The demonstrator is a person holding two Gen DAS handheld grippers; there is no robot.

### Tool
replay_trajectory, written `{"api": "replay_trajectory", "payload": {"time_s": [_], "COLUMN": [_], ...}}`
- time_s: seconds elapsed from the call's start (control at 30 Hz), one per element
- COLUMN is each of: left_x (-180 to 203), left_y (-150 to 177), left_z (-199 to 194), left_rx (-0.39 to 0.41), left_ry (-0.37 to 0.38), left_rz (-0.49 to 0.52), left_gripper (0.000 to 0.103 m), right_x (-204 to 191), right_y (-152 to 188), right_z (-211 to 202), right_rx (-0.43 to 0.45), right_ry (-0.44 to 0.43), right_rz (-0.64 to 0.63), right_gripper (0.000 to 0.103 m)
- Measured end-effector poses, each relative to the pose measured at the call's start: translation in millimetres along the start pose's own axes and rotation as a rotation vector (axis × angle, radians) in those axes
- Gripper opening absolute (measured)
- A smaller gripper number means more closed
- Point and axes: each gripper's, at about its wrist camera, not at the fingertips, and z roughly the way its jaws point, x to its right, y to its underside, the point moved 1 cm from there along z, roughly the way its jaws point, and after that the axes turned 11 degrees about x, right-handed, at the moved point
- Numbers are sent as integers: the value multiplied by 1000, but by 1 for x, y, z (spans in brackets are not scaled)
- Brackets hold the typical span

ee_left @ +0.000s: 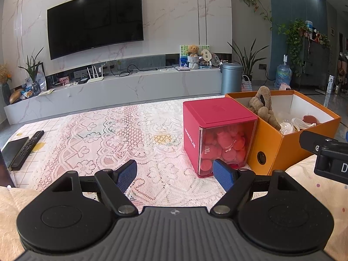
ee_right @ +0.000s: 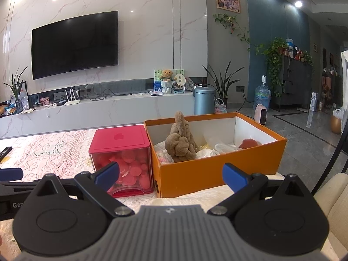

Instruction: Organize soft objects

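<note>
A brown plush toy with long looped, knotted limbs stands upright in the left end of an open orange cardboard box, one loop rising above the box's rim. Inside the same box, to the right of the plush, lie crumpled white soft items and, near the far right corner, a rounded dark red soft piece. The box itself is white inside, lidless, and has a round hole low in its left end wall.
</note>
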Motion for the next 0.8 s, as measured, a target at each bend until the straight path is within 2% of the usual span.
{"api": "replay_trajectory", "payload": {"time_s": [0.8], "left_x": [-1], "left_y": [-2], "left_z": [-3], "left_rx": [7], "left_ry": [-6], "left_rz": [13], "left_gripper": [93], "right_x": [-1], "right_y": [-1], "right_z": [-1], "right_rx": [-3], "right_ry": [2], "right_rz": [5], "right_gripper": [99]}}
